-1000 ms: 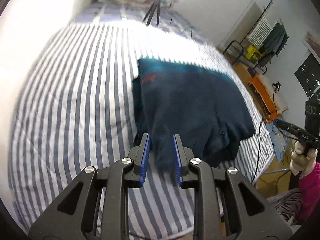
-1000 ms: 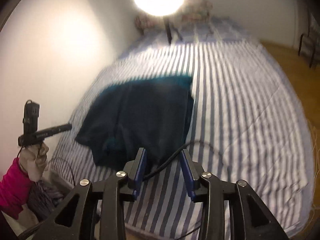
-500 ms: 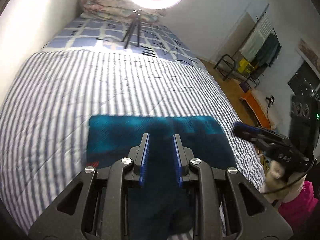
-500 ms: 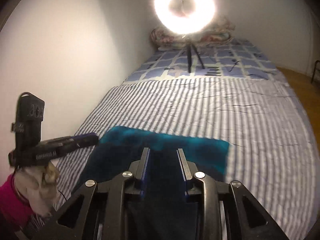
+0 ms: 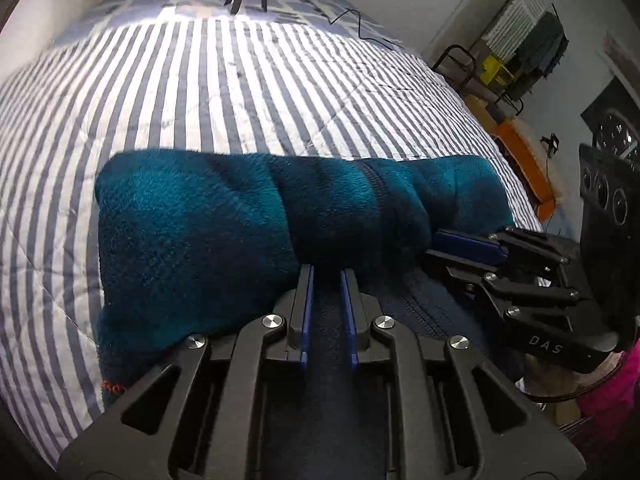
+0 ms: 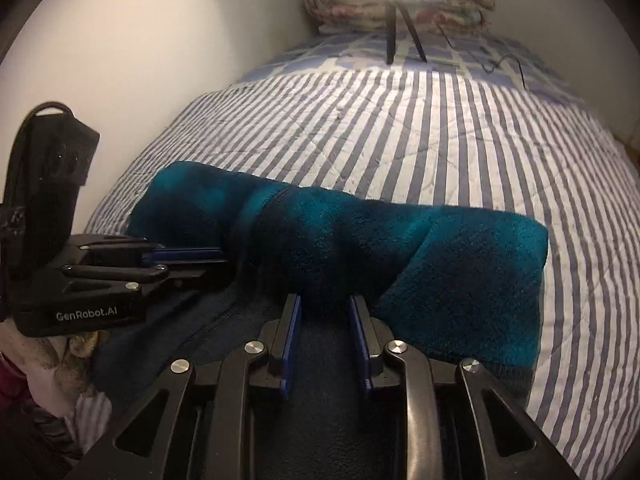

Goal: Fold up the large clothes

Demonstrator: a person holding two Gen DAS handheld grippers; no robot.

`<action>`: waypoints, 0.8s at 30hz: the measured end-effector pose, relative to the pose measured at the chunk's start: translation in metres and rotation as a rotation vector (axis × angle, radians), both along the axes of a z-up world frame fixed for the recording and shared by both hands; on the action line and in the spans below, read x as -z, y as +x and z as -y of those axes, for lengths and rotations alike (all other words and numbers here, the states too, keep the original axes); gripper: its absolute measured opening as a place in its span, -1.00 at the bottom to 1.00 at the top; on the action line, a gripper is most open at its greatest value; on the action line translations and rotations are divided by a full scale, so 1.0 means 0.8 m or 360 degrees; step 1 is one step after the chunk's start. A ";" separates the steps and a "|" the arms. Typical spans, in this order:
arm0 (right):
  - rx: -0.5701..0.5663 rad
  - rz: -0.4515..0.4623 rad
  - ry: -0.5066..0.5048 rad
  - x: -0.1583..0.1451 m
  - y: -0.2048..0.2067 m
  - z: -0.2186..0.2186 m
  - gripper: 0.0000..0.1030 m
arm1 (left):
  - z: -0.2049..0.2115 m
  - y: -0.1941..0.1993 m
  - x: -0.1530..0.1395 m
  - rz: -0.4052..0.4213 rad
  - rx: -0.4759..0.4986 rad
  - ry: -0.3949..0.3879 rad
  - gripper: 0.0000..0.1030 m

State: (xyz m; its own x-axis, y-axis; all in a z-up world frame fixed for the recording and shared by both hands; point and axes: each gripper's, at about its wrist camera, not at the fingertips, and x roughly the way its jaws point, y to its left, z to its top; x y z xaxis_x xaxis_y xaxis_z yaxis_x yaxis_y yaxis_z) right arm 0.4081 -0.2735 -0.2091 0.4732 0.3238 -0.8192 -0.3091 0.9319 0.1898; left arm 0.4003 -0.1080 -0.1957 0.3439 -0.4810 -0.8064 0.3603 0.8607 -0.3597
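**Teal fleece folded across a striped bed, both tongs at its near fold**

Teal fleece (image 5: 224,232) lies as a wide, thick band across the striped quilt (image 5: 192,92), near the bed's front edge. A zip (image 5: 376,192) runs over the band right of its middle in the left view. The upper layer is doubled over, and a darker lower layer extends toward the cameras beneath both tools.

Left gripper (image 5: 326,280): jaws narrow and closing, with a ridge of the fleece between the blue pads; the pads press the cloth, so the garment is gripped. In the right view the same tool (image 6: 182,258) enters from the left edge, its fingers lying level against the fleece.

Right gripper (image 6: 324,306): jaws somewhat wider, also closing, with a bunch of the fold between the pads and pinched by them. In the left view it (image 5: 466,246) enters from the right, tips buried in the cloth. A hand (image 6: 52,356) in a pale glove and a pink sleeve (image 5: 608,400) show behind the tools.

Background: a tripod (image 6: 402,16) stands on the checked far part of the bed, folded bedding (image 6: 400,4) lies behind it against the wall, and a clothes rack (image 5: 520,44) stands at the room's far right
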 end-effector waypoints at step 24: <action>0.0060 -0.0160 -0.0013 -0.048 -0.131 0.057 -0.52 | -0.075 -0.110 -0.042 -0.0057 -0.0021 0.0056 -0.69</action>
